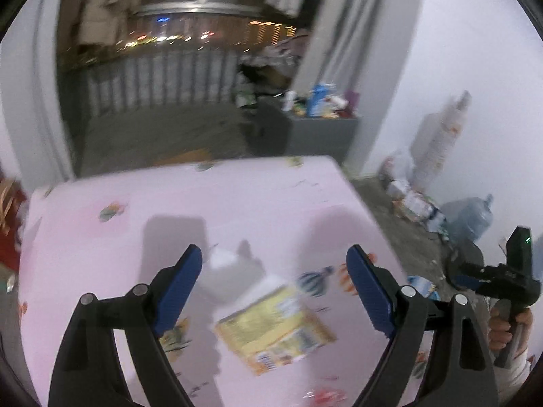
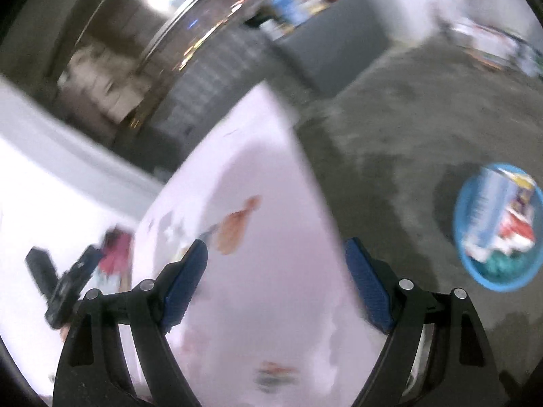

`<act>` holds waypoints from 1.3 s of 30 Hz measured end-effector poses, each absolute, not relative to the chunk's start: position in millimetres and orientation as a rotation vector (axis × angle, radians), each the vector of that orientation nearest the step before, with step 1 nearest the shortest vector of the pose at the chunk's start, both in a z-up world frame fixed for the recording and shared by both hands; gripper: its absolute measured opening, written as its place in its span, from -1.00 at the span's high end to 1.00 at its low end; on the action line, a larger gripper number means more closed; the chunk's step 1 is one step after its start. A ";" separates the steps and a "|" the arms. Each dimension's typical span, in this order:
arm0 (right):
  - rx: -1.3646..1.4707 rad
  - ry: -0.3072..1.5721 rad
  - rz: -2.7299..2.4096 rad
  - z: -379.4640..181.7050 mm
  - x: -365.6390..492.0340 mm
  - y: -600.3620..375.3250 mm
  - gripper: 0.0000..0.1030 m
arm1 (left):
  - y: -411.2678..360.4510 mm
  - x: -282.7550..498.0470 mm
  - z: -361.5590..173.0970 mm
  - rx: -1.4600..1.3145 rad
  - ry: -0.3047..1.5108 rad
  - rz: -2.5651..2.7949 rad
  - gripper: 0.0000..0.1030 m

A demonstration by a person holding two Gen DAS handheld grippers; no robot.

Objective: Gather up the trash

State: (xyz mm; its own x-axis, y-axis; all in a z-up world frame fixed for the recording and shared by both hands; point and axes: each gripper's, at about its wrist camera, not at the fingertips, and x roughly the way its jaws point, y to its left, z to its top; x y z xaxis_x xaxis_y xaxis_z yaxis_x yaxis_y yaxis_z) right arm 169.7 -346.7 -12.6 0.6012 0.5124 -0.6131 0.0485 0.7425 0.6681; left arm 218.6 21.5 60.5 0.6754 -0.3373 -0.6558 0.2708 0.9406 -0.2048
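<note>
- Two grippers hang over the pink table (image 1: 101, 247), neither one holding anything.
- On the floor to the right sits the blue basin (image 2: 497, 227), already loaded with wrappers; I judge it to be the drop point.
- The yellow packet (image 1: 275, 329) lies flat on the table, a white carton (image 1: 224, 271) touching its far end.
- The left gripper (image 1: 275, 291) is spread wide with both pieces between its fingers, so it is best lowered straight and squeezed across the packet's narrow side.
- The right gripper (image 2: 275, 285) is spread too, over bare cloth near the table edge; better to keep it out of the way.
- Both views are blurred, so slow down before closing.
</note>
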 end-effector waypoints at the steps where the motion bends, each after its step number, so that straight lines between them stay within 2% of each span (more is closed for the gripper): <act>1: 0.681 0.911 0.322 -10.8 177.6 -333.8 -0.54 | 26.6 221.0 54.6 -0.102 0.767 -0.334 -0.64; 4: 0.614 0.953 0.408 -8.2 202.1 -286.8 -0.49 | 42.7 230.5 34.8 -0.118 0.810 -0.318 -0.63; 7: 0.557 1.004 0.466 -14.6 225.4 -243.3 -0.38 | 51.3 242.8 19.6 -0.122 0.828 -0.318 -0.49; 18: 0.448 1.117 0.553 -35.8 252.9 -169.4 0.19 | 47.7 284.3 -37.7 -0.104 0.936 -0.442 0.28; 20: 0.413 1.116 0.540 -37.8 259.7 -161.0 0.36 | 45.7 289.8 -46.6 -0.097 0.968 -0.459 0.50; 23: 0.358 1.109 0.522 -40.2 271.0 -150.8 0.52 | 41.7 292.9 -56.9 -0.080 1.003 -0.477 0.64; 26: 0.350 1.141 0.544 -52.5 277.2 -138.7 0.67 | 38.5 285.9 -59.8 -0.055 0.993 -0.486 0.65; 33: 0.299 1.141 0.594 -54.9 269.4 -120.3 0.78 | 30.1 271.8 -59.4 -0.121 1.026 -0.538 0.66; 39: 0.288 1.170 0.608 -54.8 241.5 -132.9 0.87 | 2.5 229.1 -60.4 -0.134 1.043 -0.621 0.66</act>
